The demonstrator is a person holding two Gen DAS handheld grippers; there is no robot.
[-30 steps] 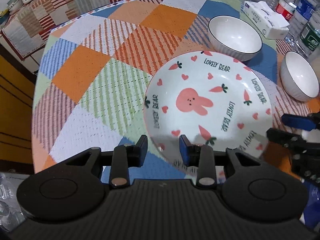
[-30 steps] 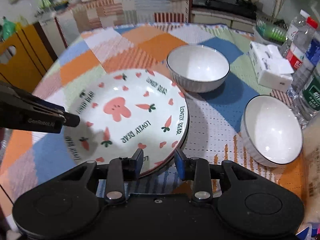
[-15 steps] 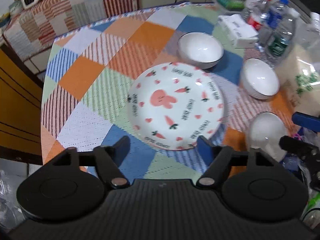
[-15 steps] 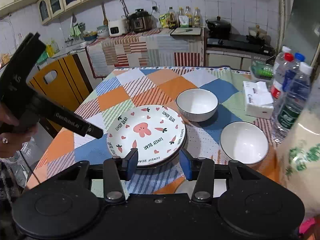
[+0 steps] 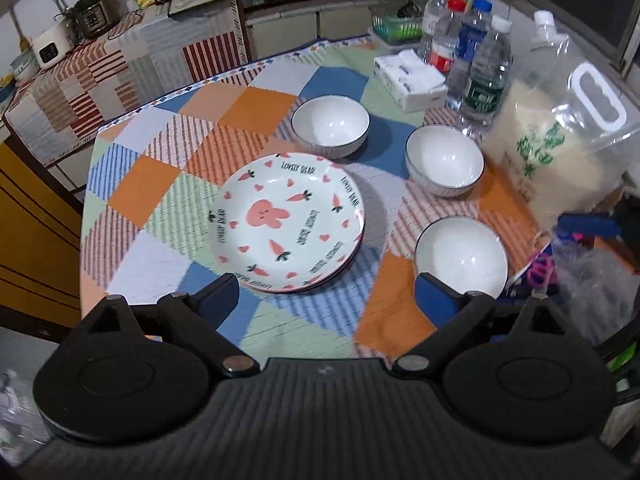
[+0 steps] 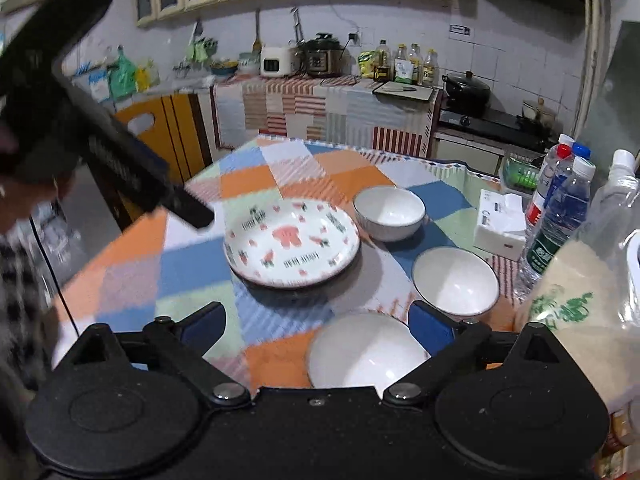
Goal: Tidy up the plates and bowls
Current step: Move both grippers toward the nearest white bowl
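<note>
The round white plate with a pink bunny, red hearts and carrots (image 5: 289, 223) sits mid-counter, on top of at least one more plate w/ a dark rim that peeks out under it. So the plates look stacked already; I think the plate step is done.

Three round white bowls w/ thin dark rims are near the plate but apart from each other. One bowl (image 5: 330, 125) is just behind the plate. One bowl (image 5: 445, 160) is behind and to the right of the plate. One bowl (image 5: 461, 257) is right of the plate, closest to the person.

The left tool (image 5: 326, 300) is above the counter edge in front of the plate, jaws wide apart, holding nothing. The right tool (image 6: 316, 326) is over the closest bowl (image 6: 366, 354), also wide apart and empty.

Next step, I guess: stack the bowls. The right tool should come down, close on the rim of the closest bowl, lift it straight up, then set it inside another bowl. Go slow, thin rim can slip.

Right of the plate, past the bowls: clear plastic water bottles (image 5: 486, 76), a white tissue box (image 5: 410, 79), a big clear bag of rice (image 5: 560, 148). All on the checked colourful cloth on the counter (image 5: 160, 184).
</note>
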